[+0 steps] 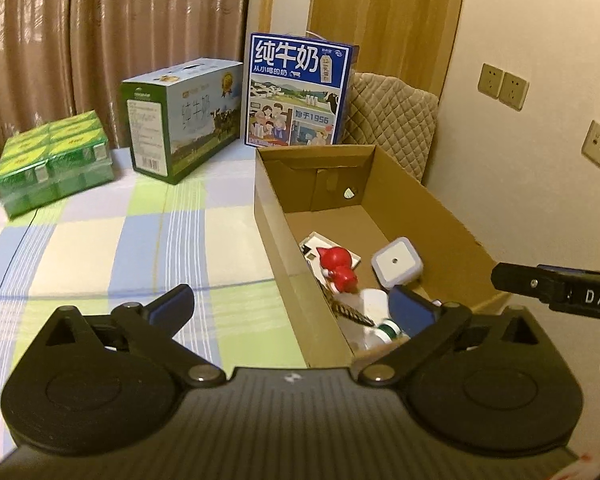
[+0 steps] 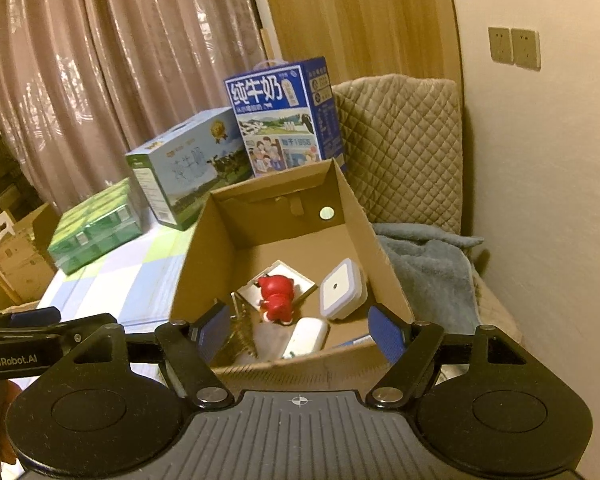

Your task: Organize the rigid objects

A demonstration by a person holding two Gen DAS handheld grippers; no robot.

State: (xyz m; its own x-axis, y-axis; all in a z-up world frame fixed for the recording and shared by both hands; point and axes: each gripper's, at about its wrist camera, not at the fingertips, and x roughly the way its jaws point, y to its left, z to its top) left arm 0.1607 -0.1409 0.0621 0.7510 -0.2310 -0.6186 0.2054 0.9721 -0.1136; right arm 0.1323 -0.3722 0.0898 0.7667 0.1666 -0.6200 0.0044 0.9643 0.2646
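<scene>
Where the checked tablecloth [image 1: 100, 248] covers the table, an open cardboard box [image 1: 428, 204] sits at its right side, with a quilted chair back [image 2: 400, 148] and a grey blanket [image 2: 428, 264] just beyond it. Behind the box stands a blue milk carton [image 1: 296, 88], a green-and-blue milk carton [image 1: 184, 120] to its left, and a wrapped pack of green drink boxes [image 1: 52, 160] further left. Both grippers hang over the near end of the box: the left gripper [image 1: 292, 308] has its jaws spread wide with nothing between them, and the right gripper [image 2: 300, 332] is also released and empty. Inside the box lie a square white container with a bluish rim [image 2: 340, 288], a white card [image 2: 280, 284], a white bottle [image 2: 306, 338] and a red figurine [image 2: 276, 298] resting on the card.
</scene>
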